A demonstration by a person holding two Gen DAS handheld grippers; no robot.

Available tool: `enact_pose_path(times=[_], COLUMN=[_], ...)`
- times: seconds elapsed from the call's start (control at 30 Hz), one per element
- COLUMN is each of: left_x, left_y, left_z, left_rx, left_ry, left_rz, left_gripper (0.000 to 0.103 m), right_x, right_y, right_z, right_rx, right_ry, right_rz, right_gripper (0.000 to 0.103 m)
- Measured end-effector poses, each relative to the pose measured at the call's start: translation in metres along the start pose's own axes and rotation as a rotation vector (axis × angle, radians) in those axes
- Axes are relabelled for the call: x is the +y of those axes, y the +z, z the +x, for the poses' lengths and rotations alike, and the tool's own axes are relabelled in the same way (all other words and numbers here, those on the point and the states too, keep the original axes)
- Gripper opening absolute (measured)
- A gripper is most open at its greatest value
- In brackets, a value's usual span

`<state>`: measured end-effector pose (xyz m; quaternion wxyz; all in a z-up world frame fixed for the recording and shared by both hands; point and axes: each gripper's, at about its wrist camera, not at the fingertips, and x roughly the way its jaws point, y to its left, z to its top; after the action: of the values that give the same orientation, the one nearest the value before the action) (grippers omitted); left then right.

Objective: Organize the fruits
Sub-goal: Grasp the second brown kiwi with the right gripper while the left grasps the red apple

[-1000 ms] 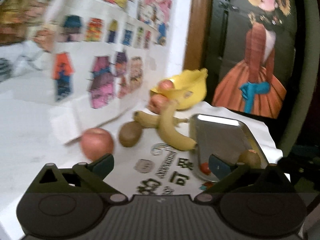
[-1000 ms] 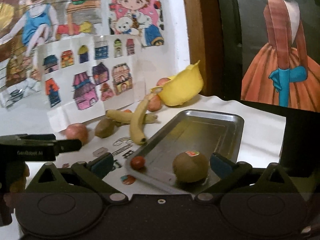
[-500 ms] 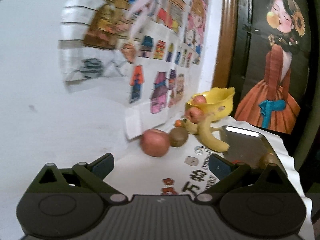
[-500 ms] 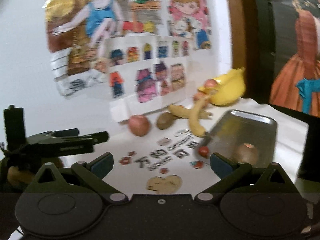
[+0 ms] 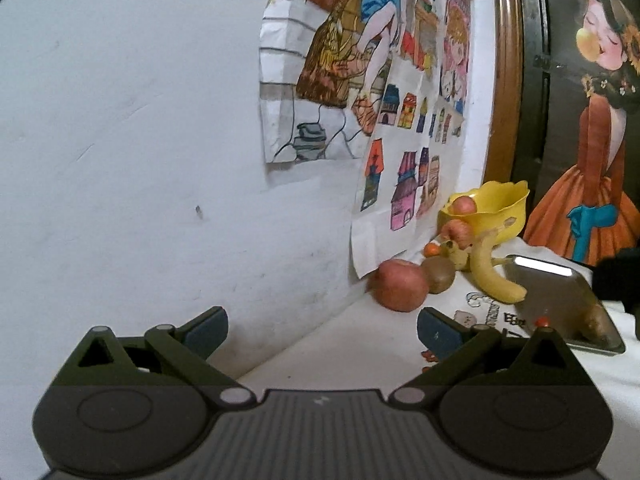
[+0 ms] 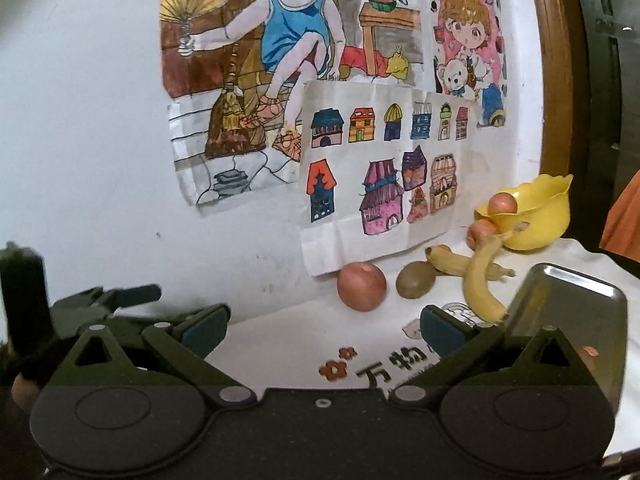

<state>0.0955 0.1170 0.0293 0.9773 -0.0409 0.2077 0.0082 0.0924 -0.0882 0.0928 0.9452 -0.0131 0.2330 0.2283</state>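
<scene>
Both of my grippers have pulled back from the tray since a second ago, and the fruit now sits well ahead of them instead of right at the fingers. My left gripper (image 5: 322, 330) has its fingers spread wide with nothing between them; past the gap I see only bare white table (image 5: 352, 356) and wall. My right gripper (image 6: 322, 330) is the same, fingers wide apart and holding nothing, hanging over the printed tablecloth.

From the right wrist, the red apple (image 6: 361, 286) sits on the table at the foot of the taped-up house drawing (image 6: 384, 172), with a kiwi (image 6: 416, 282) just beside it on the right. Two bananas (image 6: 478, 276) lie crossed beyond the kiwi, one of them reaching to the corner of the metal tray (image 6: 580, 292). The yellow bowl (image 6: 534, 216) stands at the back with one apple inside and another against its front.

From the left wrist I can make out a second kiwi (image 5: 596, 320) and a small red fruit (image 5: 542, 321) lying in the tray (partly hidden by my own finger linkage). The left gripper also shows at the left edge of the right wrist view, open there too.
</scene>
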Motion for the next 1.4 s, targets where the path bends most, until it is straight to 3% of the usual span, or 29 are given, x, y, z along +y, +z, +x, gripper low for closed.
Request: enact_pose_path(times=[0.33,0.73,0.97,1.4], left_x=[-0.023,-0.055,-0.071,-0.087], left_y=[-0.001,0.001,0.005,0.009], left_z=[0.046,0.125,0.156,0.185], left_rx=[0.034,0.112,0.152,0.18], left_ry=[-0.05,-0.098,-0.101,-0.124], left_rz=[0.09,0.154,0.191,0.214], left_gripper=[0.103,0.103,0.103,0.098], right_x=[-0.051,-0.136,-0.15,-0.158], right_y=[-0.009,0.008,0.009,0.011], right_z=[0.065,0.167,0.218,0.258], right_rx=[0.021,0.159,0.204,0.22], right_ry=[-0.047,0.021,0.028,0.02], right_rz=[-0.062,0.163,0.212,0.225], right_gripper=[0.102,0.102,0.096,0.084])
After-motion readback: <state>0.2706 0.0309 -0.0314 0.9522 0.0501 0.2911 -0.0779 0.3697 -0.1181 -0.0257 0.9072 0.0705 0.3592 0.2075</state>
